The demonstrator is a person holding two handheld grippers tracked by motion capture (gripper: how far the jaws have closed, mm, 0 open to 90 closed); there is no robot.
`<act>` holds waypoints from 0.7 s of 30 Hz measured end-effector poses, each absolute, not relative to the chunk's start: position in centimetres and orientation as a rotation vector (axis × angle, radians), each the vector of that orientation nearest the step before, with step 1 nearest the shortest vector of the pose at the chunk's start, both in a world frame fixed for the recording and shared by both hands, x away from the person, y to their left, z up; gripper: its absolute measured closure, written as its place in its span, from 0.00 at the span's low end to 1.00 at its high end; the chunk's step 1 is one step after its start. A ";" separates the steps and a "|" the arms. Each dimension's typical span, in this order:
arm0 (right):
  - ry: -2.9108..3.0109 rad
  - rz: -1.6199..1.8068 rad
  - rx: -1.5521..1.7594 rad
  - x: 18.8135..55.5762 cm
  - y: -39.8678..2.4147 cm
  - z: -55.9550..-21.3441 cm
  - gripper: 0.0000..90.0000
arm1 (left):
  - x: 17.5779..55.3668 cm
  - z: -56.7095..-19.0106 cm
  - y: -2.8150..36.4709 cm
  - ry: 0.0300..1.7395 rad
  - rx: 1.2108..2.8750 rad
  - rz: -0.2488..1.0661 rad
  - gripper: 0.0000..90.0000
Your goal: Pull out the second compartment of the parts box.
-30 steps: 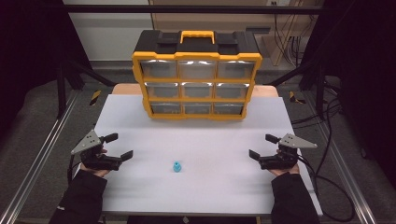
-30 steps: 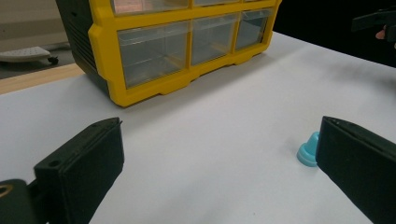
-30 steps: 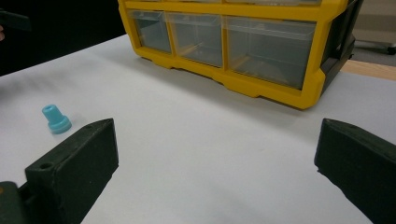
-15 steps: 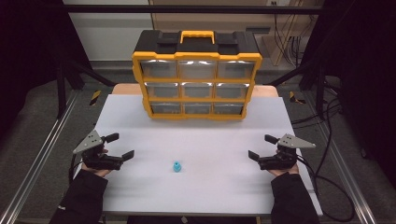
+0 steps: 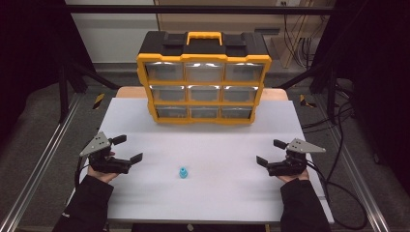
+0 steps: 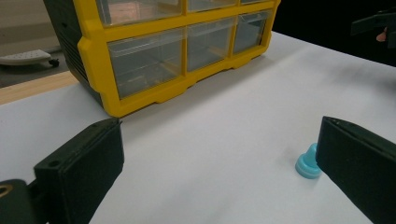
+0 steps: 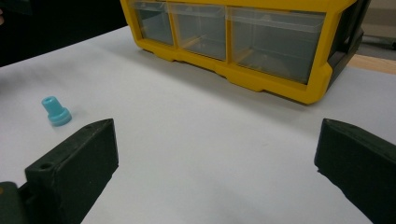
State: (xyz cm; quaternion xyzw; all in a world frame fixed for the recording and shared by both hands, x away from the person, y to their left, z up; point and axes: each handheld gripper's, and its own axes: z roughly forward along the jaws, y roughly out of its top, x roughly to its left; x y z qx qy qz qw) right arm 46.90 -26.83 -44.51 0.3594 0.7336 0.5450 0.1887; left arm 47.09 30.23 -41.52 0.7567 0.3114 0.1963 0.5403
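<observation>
Work stood at the very start, by the look of it. The small blue plastic plug [image 5: 183, 172] sat upright on its wider flange on the white counter [image 5: 217, 145], low and centre in the high view, untouched and roughly midway between the two hands. The left gripper [image 5: 128, 149] rested at the lower left of that view, its fingers [image 6: 81, 165] spread wide and empty; in the left gripper view the plug [image 6: 308, 161] lay at the right, partly hidden behind the right-hand finger, not between the two. The right gripper [image 5: 270, 152] rested at the lower right, well apart from the plug, fingers [image 7: 74, 170] likewise spread with nothing between them; in the right gripper view the plug [image 7: 56, 111] stood off at the left, outside the span of the fingers. The yellow-and-black drawer organizer [image 5: 203, 79] stood upright at the top centre of the high view, at the far edge of the counter. All nine clear drawers looked pushed in; whether any held contents could not be told. Judged from this: nothing grasped, nothing opened, nothing stowed. Left to do, presumably: approach and pick up the plug, pull out a drawer, drop the plug in, close it. The left gripper seemed slightly the nearer to the plug.
</observation>
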 end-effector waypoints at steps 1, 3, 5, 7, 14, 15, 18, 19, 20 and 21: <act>2.064 1.532 1.008 46.9 -26.8 -44.5 0.00 | 47.2 -41.4 30.0 0.739 1.805 0.466 0.01; 2.064 1.533 1.006 46.9 -26.8 -44.5 0.00 | 47.2 -41.2 29.9 0.736 1.807 0.471 0.01; 2.063 1.535 1.007 46.9 -26.8 -44.4 0.00 | 47.2 -41.0 29.7 0.733 1.811 0.477 0.01; 2.062 1.534 1.005 46.9 -26.8 -44.4 0.00 | 47.2 -40.9 29.6 0.734 1.808 0.478 0.01; 2.061 1.533 1.000 46.8 -26.8 -44.3 0.00 | 47.3 -39.8 29.0 0.712 1.818 0.504 0.01; 2.059 1.531 0.998 46.8 -26.8 -44.3 0.00 | 47.3 -39.8 29.0 0.712 1.818 0.504 0.01; 2.060 1.531 0.999 46.8 -26.8 -44.3 0.00 | 47.5 -39.5 28.7 0.709 1.817 0.508 0.01; 2.060 1.529 0.997 46.9 -26.8 -44.3 0.00 | 47.5 -39.4 28.6 0.707 1.820 0.507 0.01; 2.063 1.529 0.997 46.9 -26.8 -44.4 0.00 | 47.6 -39.4 28.5 0.703 1.823 0.509 0.01; 2.063 1.529 0.997 46.9 -26.8 -44.4 0.00 | 47.6 -39.4 28.4 0.702 1.822 0.508 0.01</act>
